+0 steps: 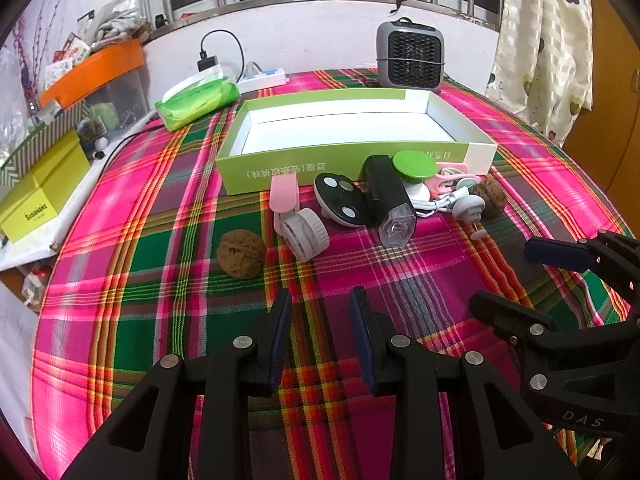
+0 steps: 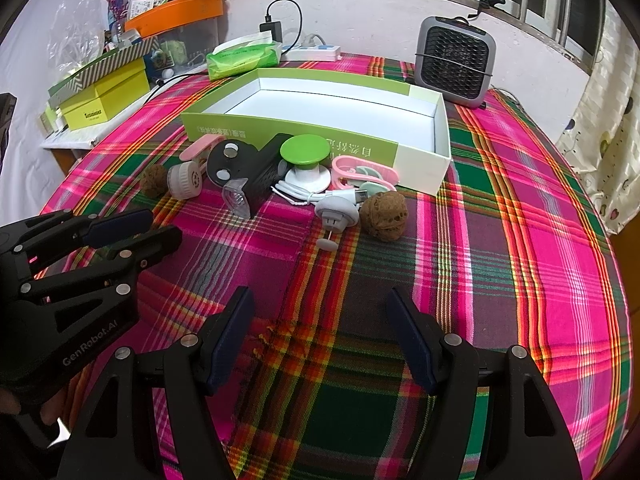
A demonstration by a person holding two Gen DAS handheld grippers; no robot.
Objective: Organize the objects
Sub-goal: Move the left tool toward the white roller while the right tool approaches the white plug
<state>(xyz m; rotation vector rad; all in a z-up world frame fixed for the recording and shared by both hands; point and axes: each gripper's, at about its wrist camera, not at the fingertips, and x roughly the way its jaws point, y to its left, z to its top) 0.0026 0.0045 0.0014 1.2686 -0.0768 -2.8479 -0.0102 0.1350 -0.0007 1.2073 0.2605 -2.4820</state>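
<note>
An empty green-and-white box (image 1: 344, 160) (image 2: 296, 136) sits on the plaid tablecloth. In front of it lie a pink clip fan (image 1: 298, 224), a black disc with white dots (image 1: 342, 200), a black lamp (image 1: 390, 204) (image 2: 256, 184), a green-topped knob (image 1: 414, 168) (image 2: 305, 150), a white cable with plug (image 2: 336, 210) and two walnuts (image 1: 241, 253) (image 2: 384, 216). My left gripper (image 1: 320, 300) (image 2: 162, 224) is open over bare cloth, short of the left walnut. My right gripper (image 2: 320, 296) (image 1: 504, 274) stands wide open, holding nothing, short of the right walnut.
A grey heater (image 1: 410, 56) (image 2: 454, 64) stands behind the box at the wall. A green tissue pack (image 1: 198, 100), a power strip (image 1: 264, 78) and a charger lie at the back left. A yellow box (image 1: 40, 192) and an orange-lidded bin (image 2: 176, 12) fill the left shelf.
</note>
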